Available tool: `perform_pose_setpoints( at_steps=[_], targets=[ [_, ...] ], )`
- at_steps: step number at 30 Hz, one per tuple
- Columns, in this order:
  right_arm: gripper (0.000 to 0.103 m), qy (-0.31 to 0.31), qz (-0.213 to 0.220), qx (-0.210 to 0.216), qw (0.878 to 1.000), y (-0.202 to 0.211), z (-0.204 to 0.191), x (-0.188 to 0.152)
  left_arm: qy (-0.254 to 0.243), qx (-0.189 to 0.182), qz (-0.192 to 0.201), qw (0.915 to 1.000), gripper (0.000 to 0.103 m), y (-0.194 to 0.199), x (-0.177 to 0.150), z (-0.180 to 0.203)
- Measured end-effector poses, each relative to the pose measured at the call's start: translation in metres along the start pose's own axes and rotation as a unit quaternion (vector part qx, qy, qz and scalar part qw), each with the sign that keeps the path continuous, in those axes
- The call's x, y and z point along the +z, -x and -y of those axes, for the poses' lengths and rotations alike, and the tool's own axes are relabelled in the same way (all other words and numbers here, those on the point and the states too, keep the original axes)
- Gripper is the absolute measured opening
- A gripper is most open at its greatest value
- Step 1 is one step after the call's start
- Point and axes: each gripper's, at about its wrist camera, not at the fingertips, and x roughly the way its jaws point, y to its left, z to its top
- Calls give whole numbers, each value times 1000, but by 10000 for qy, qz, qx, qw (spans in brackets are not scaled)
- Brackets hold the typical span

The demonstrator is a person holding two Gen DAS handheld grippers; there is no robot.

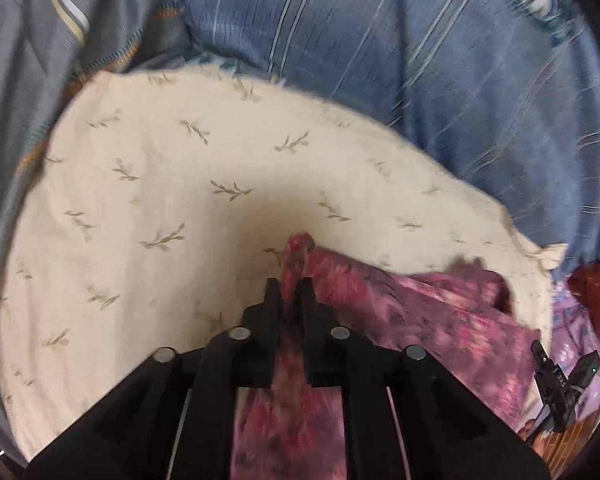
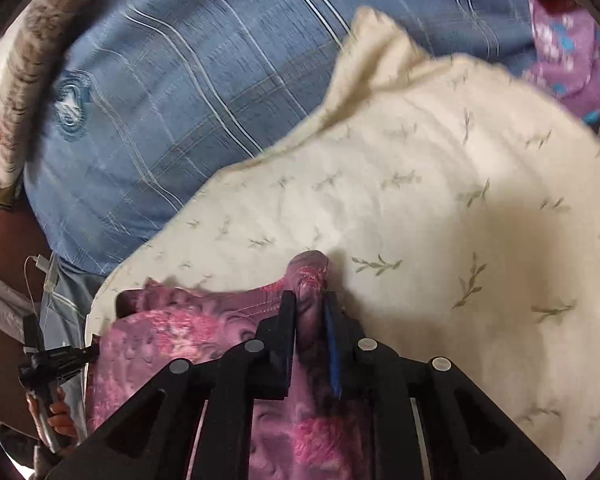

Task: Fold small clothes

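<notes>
A pink and purple patterned garment (image 1: 432, 320) lies on a cream cloth with a leaf print (image 1: 160, 184). My left gripper (image 1: 289, 286) is shut on one bunched corner of the garment, which sticks out past the fingertips. My right gripper (image 2: 309, 298) is shut on another corner of the same garment (image 2: 188, 336). The garment hangs between and under both grippers over the cream cloth (image 2: 440, 200). The right gripper also shows at the left wrist view's right edge (image 1: 560, 384), and the left gripper shows at the right wrist view's left edge (image 2: 56, 360).
A blue striped bedspread (image 1: 380, 52) lies beyond the cream cloth, also in the right wrist view (image 2: 172, 92). A lilac garment with blue spots (image 2: 568, 52) and something dark red (image 1: 596, 296) lie off to the side. A white cable (image 2: 40, 268) lies at the bed's edge.
</notes>
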Motion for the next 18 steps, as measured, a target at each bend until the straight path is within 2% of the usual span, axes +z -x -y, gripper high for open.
perform_pose_setpoints(
  at_steps=[1, 2, 3, 4, 6, 9, 10, 12, 13, 14, 15, 16, 17, 18],
  targets=[
    [16, 71, 108, 93, 9999, 15, -5, -1, -58, -72, 42, 9999, 11, 12, -5, 0],
    [16, 132, 188, 256, 9994, 29, -8, -4, -125, -305, 93, 9994, 14, 30, -16, -1],
    [16, 176, 249, 366, 9989, 39, -10, -7, -188, -453, 135, 9987, 24, 41, -27, 0],
    [16, 270, 319, 535, 9977, 56, -15, -16, -295, -513, 180, 9981, 41, 52, -41, 3],
    [16, 415, 321, 669, 9964, 71, -19, -32, -511, -628, 268, 9964, 59, 65, -72, 10],
    [16, 531, 129, 543, 9970, 73, -14, -69, -778, -662, 150, 9947, 59, 53, -112, 18],
    [16, 522, 31, 428, 9977, 67, -9, -78, -769, -564, 7, 9954, 59, 38, -121, 19],
    [9, 352, -265, 245, 9987, 48, 7, -97, -717, -196, -238, 9969, 59, 12, -134, 16],
    [8, 303, -12, 340, 9990, 53, 10, -101, -749, -197, -90, 9970, 59, 12, -137, 16],
    [10, 324, -69, 280, 9991, 55, 8, -99, -776, -174, -34, 9968, 59, 18, -137, 17],
    [17, 334, -129, 234, 9991, 59, 4, -96, -697, -211, -113, 9973, 59, 25, -135, 17],
    [17, 349, -98, 229, 9991, 65, 0, -94, -612, -381, -138, 9973, 59, 32, -133, 15],
    [18, 462, -26, 301, 9985, 75, -8, -93, -508, -604, -86, 9968, 59, 44, -131, 9],
    [23, 601, 46, 340, 9976, 82, -16, -94, -411, -724, 59, 9965, 59, 59, -131, 2]
  ],
)
